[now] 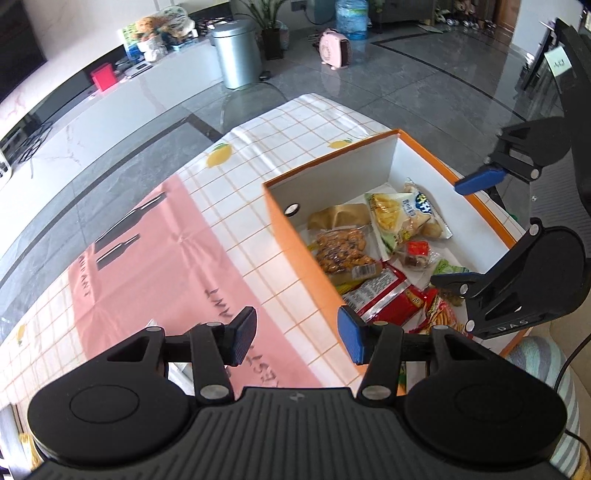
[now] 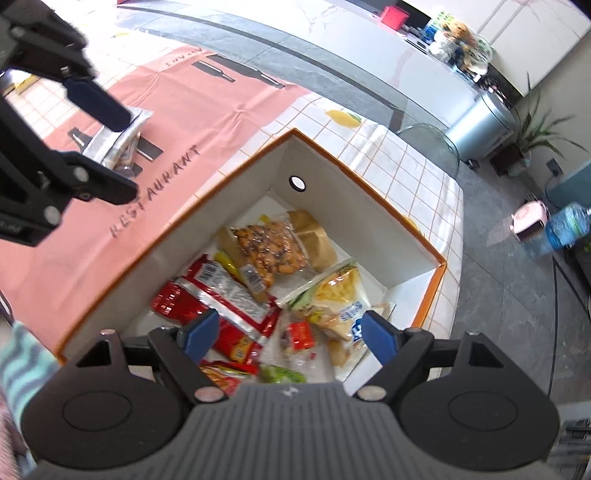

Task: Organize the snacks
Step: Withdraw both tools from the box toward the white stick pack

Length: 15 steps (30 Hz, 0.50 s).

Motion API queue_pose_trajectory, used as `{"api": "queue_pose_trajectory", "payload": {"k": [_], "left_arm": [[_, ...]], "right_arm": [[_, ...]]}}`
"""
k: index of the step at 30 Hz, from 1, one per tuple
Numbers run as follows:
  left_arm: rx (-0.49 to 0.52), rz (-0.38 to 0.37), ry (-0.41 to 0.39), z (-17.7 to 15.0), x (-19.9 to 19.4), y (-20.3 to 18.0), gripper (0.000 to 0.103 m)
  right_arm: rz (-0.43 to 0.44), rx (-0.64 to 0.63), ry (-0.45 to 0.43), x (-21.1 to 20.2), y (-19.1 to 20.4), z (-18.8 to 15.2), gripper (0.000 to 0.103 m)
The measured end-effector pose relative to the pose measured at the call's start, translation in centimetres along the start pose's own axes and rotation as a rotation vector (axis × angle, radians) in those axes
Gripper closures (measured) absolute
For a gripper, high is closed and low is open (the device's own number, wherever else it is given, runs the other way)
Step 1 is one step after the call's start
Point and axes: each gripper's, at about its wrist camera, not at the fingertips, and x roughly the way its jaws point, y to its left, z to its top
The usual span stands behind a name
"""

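An orange box (image 1: 295, 240) with white inner walls (image 2: 332, 177) stands on the table. It holds several snack packets: peanuts (image 2: 273, 251), a yellow chips bag (image 2: 332, 295), a red packet (image 2: 218, 295) and bread (image 1: 338, 216). My right gripper (image 2: 288, 332) hangs open above the box's near end with nothing between its pads; the left wrist view shows it (image 1: 461, 230) over the box's right side. My left gripper (image 1: 297, 334) is open and empty over the tablecloth beside the box. A silver packet (image 2: 118, 142) lies on the pink cloth under the left gripper (image 2: 107, 146).
A white checked tablecloth with a pink panel (image 1: 147, 240) covers the table, whose far edge drops to a grey tiled floor. A silver bin (image 1: 236, 55), a pink heater (image 1: 334, 48) and a water jug (image 1: 351, 18) stand on the floor. A striped cushion (image 1: 535, 362) lies near the box.
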Motion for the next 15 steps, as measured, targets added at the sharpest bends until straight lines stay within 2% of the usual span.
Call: {"api": "queue_pose_trajectory", "payload": {"k": [5, 15], "left_arm": [[-0.082, 0.003, -0.023, -2.3, -2.1, 2.3, 0.043], [-0.185, 0.046, -0.023, -7.2, -5.0, 6.7, 0.043]], "right_arm": [[0.031, 0.097, 0.035, -0.7, 1.3, 0.3, 0.022], [0.122, 0.19, 0.001, -2.9, 6.5, 1.1, 0.022]]}}
